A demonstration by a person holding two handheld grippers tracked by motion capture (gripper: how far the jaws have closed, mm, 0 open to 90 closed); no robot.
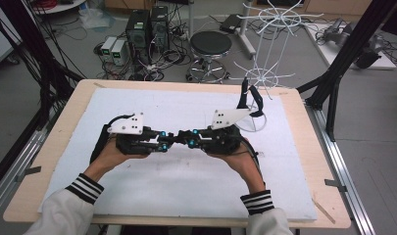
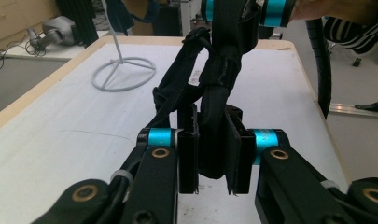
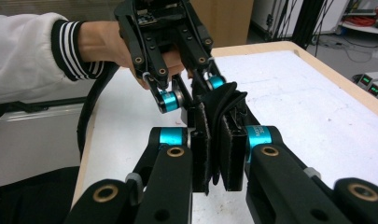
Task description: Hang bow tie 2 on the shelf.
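A black cloth strap [image 2: 214,116] hangs over the white mat [image 1: 186,181]; sleeve cuffs [image 1: 84,188] are black-and-white striped.

- Left gripper [image 1: 172,140] points right, jaws clamped on a black strap [image 2: 214,116].
- Right gripper [image 1: 182,138] points left, tip to tip with it, jaws pinching the same strap.
- Both forearms enter from below.

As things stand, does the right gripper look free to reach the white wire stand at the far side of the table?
Probably not yet: the right gripper is shut on a black fabric strap that the left gripper also clamps, though the white foam mat toward the white wire stand lies bare.
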